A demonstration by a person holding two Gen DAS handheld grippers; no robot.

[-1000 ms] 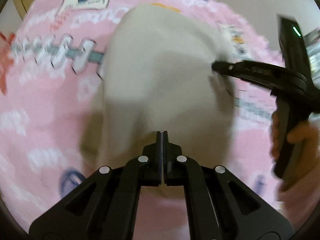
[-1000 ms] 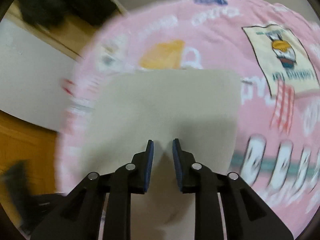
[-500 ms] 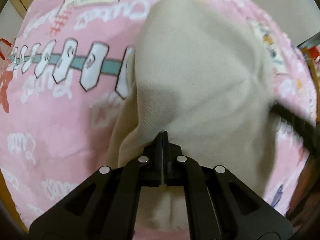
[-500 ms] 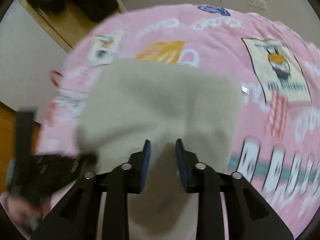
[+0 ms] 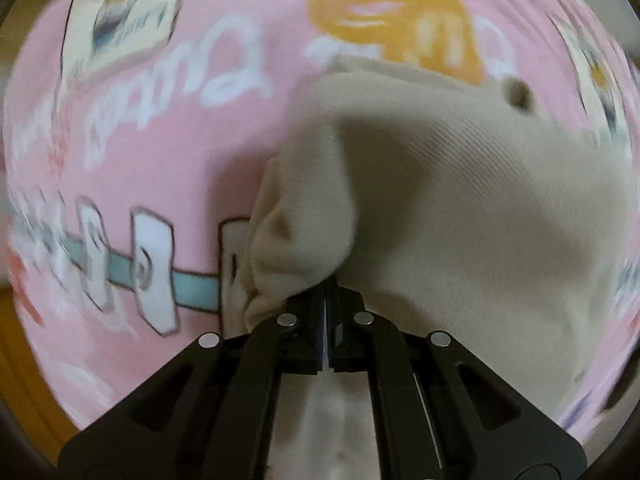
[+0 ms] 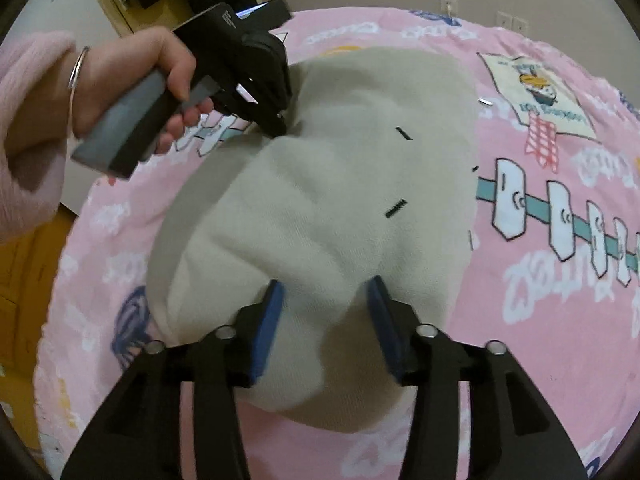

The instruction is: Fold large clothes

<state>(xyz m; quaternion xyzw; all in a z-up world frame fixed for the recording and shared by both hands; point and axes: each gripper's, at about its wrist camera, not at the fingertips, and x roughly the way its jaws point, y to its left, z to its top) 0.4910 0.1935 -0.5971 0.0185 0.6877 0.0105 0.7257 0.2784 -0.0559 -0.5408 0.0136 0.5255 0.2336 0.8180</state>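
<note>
Pink cartoon-printed bedspread (image 6: 552, 320) fills both my views, soft and lettered in white. On it lies the beige garment (image 6: 340, 184), twill-woven and bunched into thick rounded folds. My left gripper (image 5: 325, 300) is clamped tight on a fold of it. My right gripper (image 6: 325, 292) stands wide apart above the cloth, blue pads (image 6: 266, 328) gripping nothing.

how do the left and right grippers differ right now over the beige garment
The left gripper is shut, its fingers pinching a fold of the beige garment; the right gripper is open, its blue-padded fingers spread with cloth between them, not clamped. The left grips the garment's far edge; the right sits at the near edge. Both are black and over the pink blanket.
</note>
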